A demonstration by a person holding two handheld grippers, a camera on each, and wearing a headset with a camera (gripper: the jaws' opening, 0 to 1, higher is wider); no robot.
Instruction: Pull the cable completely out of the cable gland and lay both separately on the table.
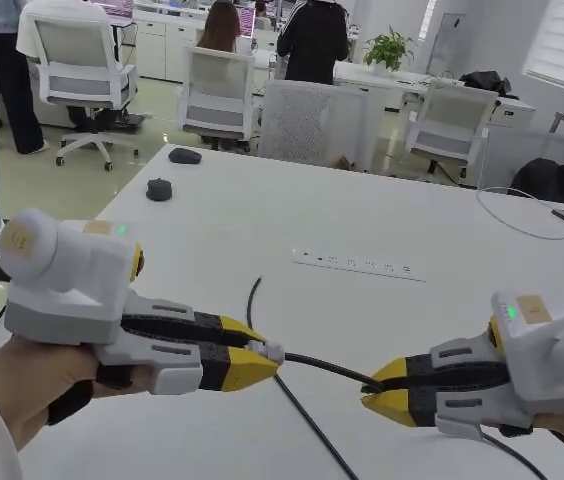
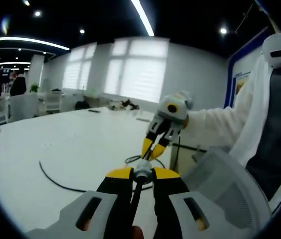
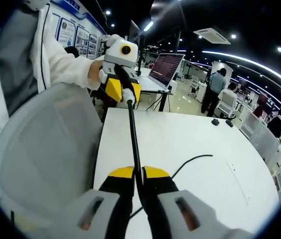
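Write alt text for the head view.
Two yellow-tipped claws face each other over a white table: the left claw holds a white cable gland, the right claw clamps the black cable running from it.

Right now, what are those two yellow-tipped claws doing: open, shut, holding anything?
Left gripper: shut on the cable gland.
Right gripper: shut on the black cable.
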